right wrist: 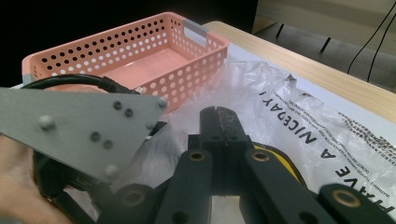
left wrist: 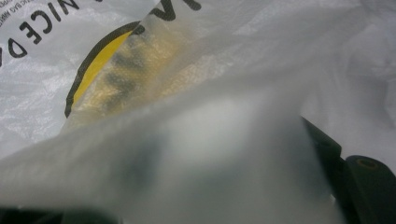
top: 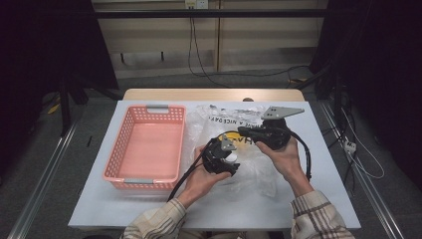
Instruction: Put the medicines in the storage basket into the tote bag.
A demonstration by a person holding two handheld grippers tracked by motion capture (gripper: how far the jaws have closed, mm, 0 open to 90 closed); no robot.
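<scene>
While a pink basket (top: 144, 149) sits alongside, a printed plastic bag (top: 219, 119) is handled. The right gripper (right wrist: 219, 122) is pressed together on the bag; the left gripper (top: 221, 155) is veiled by film, grip unclear

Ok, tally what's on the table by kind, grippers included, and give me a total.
Pink perforated plastic basket: 1
Clear crinkled plastic bag with black lettering and a yellow mark: 1
Black two-jaw grippers: 2, left gripper and right gripper
Total: 4

Plaid beige sleeves (top: 316, 215) on both forearms, black left gripper (top: 219, 155) with grey three-cornered plate, black right gripper (top: 245, 130) with brass-ringed pivots, looping black cables (top: 306, 158)
</scene>
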